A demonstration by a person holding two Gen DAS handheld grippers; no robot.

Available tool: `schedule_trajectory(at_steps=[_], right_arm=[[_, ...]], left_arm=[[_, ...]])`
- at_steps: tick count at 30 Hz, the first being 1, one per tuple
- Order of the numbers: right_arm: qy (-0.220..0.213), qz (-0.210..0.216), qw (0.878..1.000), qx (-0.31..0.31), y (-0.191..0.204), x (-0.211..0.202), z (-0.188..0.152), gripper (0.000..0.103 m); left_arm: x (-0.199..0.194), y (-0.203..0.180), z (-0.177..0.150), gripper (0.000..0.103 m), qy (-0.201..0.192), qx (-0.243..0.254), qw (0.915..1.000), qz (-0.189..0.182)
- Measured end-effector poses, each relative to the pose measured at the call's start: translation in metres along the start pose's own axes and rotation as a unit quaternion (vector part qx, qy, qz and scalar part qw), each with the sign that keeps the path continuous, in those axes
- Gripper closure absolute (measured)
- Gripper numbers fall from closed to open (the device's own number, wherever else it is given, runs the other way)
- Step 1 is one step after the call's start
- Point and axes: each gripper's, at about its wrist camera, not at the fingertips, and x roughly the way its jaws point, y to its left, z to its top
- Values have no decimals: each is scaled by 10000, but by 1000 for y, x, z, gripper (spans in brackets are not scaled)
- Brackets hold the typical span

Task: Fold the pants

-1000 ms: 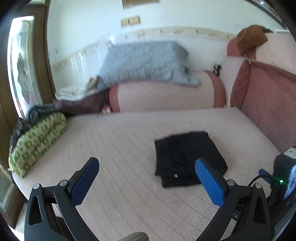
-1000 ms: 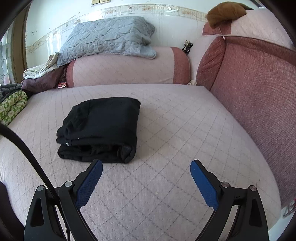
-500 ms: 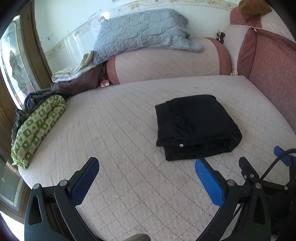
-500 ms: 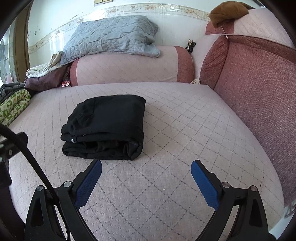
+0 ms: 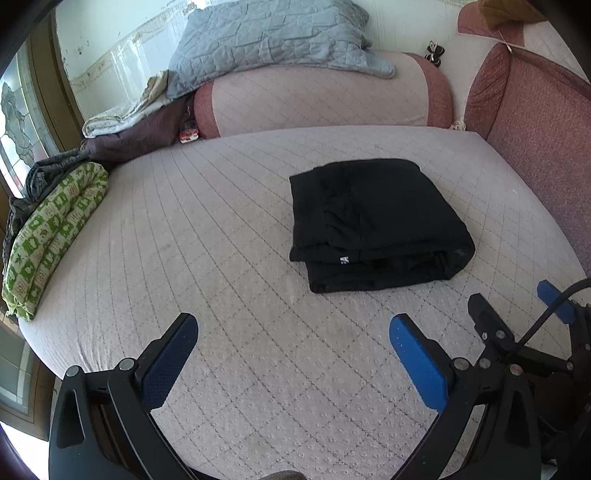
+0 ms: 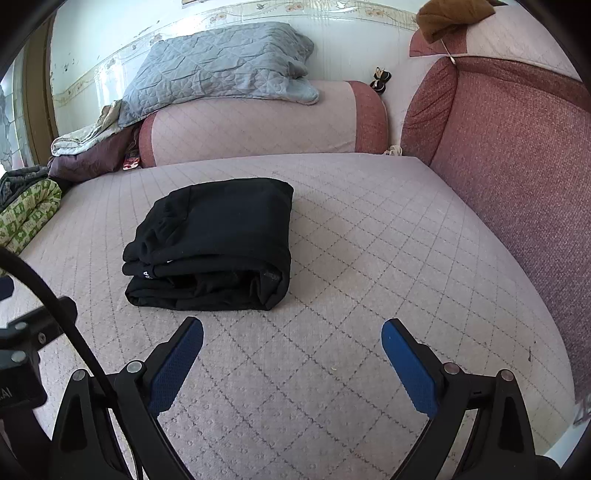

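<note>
Jaws wide apart on both sides, nothing between them. Left gripper above bare quilted cover, blue pads well short of the cloth. Right gripper likewise spread and empty, its left finger tip just short of the near edge of the pants, not touching. Also visible at the right edge of the left view, black frame and a cable running from it.

Black pants folded into a thick, roughly square bundle, lying flat near the middle of the bed. Stacked layers showing along the near edge, rounded fold on the right side, small white mark on the near edge. Untouched by either gripper.

Pale pink quilted cover over the whole bed, diamond stitching throughout. Long pink bolster with darker red ends across the far side, grey quilted pillow lying on top of it, leaning against the white wall. Dark red padded cushion running along the right side. Brown cloth draped over the top right corner. Small dark item on the ledge beyond the bolster's end, too small to tell what. Heap of pale and maroon bedding at the far left corner, and a green-and-white patterned roll at the left edge of the bed with dark grey cloth behind it. Small red-and-white packet tucked beside the bolster's left end.
</note>
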Motion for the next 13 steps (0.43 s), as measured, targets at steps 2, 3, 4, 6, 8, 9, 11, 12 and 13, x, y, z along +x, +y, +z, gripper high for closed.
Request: schedule_trajectory(at_steps=[2, 3, 4, 6, 8, 9, 11, 12, 13], right_arm=[[19, 5, 10000, 57, -2, 0, 0, 3], [38, 20, 9999, 114, -5, 0, 0, 3], [54, 30, 9999, 149, -6, 1, 0, 3], [94, 55, 9997, 224, -9, 2, 0, 3], [108, 83, 9995, 300, -11, 3, 0, 3], [107, 84, 9994, 320, -12, 3, 0, 2], [146, 17, 9995, 282, -10, 7, -2, 2], [198, -7, 9995, 243, -8, 10, -2, 2], [270, -4, 9994, 206, -6, 13, -2, 2]], left_arm=[[2, -1, -1, 0, 49, 20, 10000, -3], [3, -2, -2, 0, 71, 29, 10000, -10], [4, -2, -3, 0, 90, 35, 10000, -17], [5, -2, -3, 0, 118, 47, 9999, -33], [4, -1, -3, 0, 103, 52, 9999, -75], [3, 0, -3, 0, 74, 49, 9999, -81], [5, 2, -3, 0, 96, 35, 9999, -98], [8, 3, -3, 0, 175, 26, 9998, -131], [11, 3, -3, 0, 233, 20, 9996, -144]])
